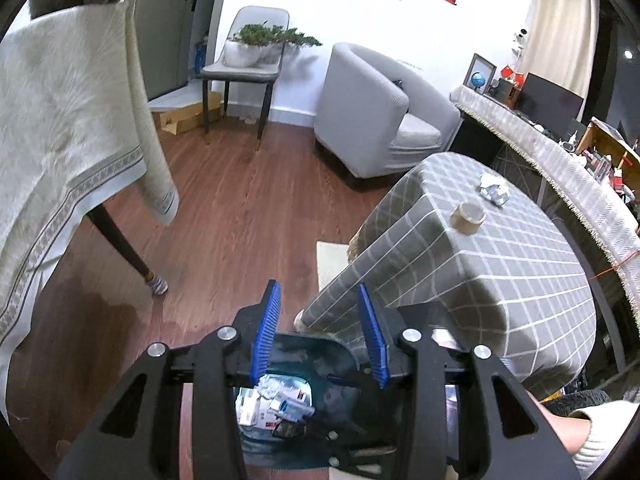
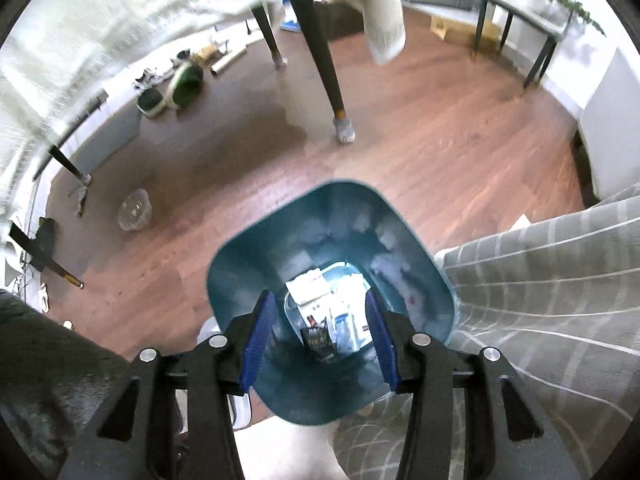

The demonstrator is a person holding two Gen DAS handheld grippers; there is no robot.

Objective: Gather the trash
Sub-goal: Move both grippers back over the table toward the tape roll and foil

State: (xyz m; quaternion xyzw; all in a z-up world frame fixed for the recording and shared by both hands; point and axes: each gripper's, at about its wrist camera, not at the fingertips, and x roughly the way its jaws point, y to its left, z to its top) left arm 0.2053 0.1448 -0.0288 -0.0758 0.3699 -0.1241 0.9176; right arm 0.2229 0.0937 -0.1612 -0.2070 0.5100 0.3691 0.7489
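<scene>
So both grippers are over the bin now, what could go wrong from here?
1. The crumpled silver foil wrapper and brown tape roll still sit on the grey checked tablecloth; they could get missed.
2. The teal plastic trash bin stands tight against that hanging cloth; a reaching arm might snag the cloth or knock the bin over.

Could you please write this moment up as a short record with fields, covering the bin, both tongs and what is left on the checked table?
bin: teal bin on the wood floor, beside the checked table
bin contents: boxes and wrappers at the bottom
left tongs: open, empty, above the bin
right tongs: open, empty, over the bin mouth
still on table: crumpled foil and a tape roll, apart from each other
</scene>
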